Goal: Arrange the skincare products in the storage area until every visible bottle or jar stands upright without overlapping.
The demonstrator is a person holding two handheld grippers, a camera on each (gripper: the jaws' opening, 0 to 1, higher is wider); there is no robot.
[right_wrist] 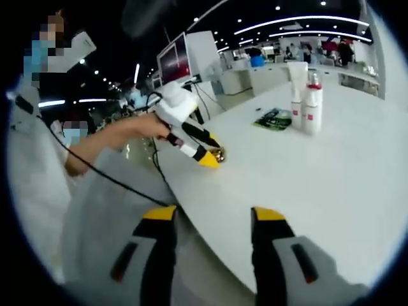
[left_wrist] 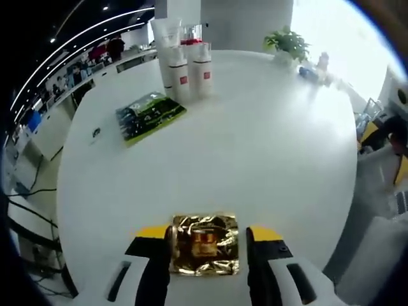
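Observation:
A crinkled gold packet with a red label lies near the front edge of the round white table. My left gripper is shut on it, one jaw against each side. In the right gripper view that gripper is held by a person's hand, with the gold packet at its tip. Far across the table stand white bottles with red labels and a tall white tube, all upright and close together. The same bottles appear in the right gripper view. My right gripper is open over the table's near edge, holding nothing.
A flat green and black packet lies left of the bottles, also seen as the green packet. A potted plant and small items stand at the far rim. A person's arm and a cable hang left of the table.

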